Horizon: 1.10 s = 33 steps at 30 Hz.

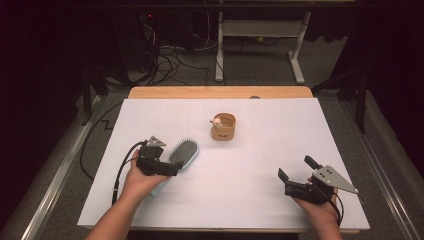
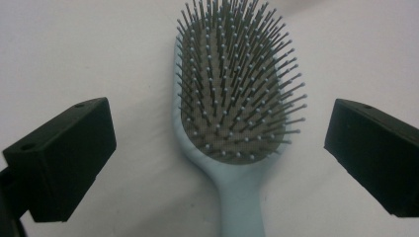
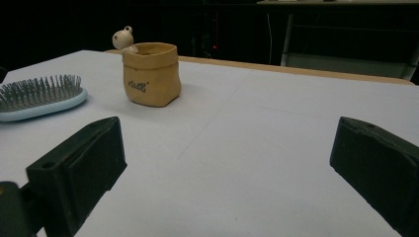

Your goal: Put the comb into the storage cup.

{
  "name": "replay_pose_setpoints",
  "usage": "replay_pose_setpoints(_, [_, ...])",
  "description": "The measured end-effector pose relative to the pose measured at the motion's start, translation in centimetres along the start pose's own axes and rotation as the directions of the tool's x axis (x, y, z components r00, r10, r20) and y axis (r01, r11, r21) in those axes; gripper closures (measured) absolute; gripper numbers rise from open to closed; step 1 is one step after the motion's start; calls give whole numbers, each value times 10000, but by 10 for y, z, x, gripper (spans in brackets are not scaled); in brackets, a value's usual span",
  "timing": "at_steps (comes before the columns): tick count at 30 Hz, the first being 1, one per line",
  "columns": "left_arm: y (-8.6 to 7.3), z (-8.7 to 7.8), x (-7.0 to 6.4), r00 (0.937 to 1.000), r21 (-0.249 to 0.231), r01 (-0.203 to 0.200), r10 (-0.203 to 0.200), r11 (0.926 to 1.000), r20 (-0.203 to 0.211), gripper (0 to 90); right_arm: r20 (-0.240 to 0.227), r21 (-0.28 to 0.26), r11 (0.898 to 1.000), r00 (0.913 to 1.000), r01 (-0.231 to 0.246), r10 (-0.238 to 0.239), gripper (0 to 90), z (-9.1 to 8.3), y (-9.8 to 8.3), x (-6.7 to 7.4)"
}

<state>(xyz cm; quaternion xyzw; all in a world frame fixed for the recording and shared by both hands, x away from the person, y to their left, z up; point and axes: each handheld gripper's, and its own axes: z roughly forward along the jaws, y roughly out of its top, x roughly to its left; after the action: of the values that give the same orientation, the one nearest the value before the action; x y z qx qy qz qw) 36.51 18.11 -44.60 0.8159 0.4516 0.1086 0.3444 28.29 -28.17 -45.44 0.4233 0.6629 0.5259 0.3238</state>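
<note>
I have the left tongs (image 1: 172,167) hovering over the light blue paddle hairbrush (image 1: 181,155), which lies bristles up on the white sheet covering the desk (image 1: 280,135). In the left gripper view the tongs (image 2: 217,163) are released, jaws spread wide, and the hairbrush (image 2: 236,98) sits squarely between them: its bristled head fills the gap and its handle runs back toward me, down the middle. Neither jaw touches the brush; white sheet shows on both sides of it.

From the high view the brush lies at an angle, head pointing away and to the right, handle under my left hand (image 1: 140,177).

My right tongs (image 1: 295,172) are also released, jaws wide apart, resting low near the front right part of the desk, well apart from the brush. In the right gripper view nothing lies between those jaws but bare sheet.

Farther out, near the middle of the desk, stands a small tan sack-shaped pot (image 3: 149,74) with a little pale figure (image 3: 123,38) at its rim. The hairbrush (image 3: 39,96) lies to its left in that view, apart from it.
</note>
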Motion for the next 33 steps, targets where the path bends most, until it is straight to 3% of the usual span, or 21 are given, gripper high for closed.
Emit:
replay_pose_setpoints(9, [12,8,-3,9999,152,-140,139,9998,12,0,-30,-14,10000,10000,19,-19,11,0,0,0])
replay_pose_setpoints(14, [20,18,-6,9997,489,-200,206,9986,-135,4,-33,0,10000,10000,-17,17,12,0,0,0])
replay_pose_setpoints(27, [25,37,-8,9990,1572,-313,359,9871,-263,16,-37,-34,10000,10000,-33,33,12,0,0,-2])
replay_pose_setpoints(33, [25,41,-8,9988,1800,-354,410,9830,-279,38,-52,-14,10000,10000,-28,28,11,0,0,-1])
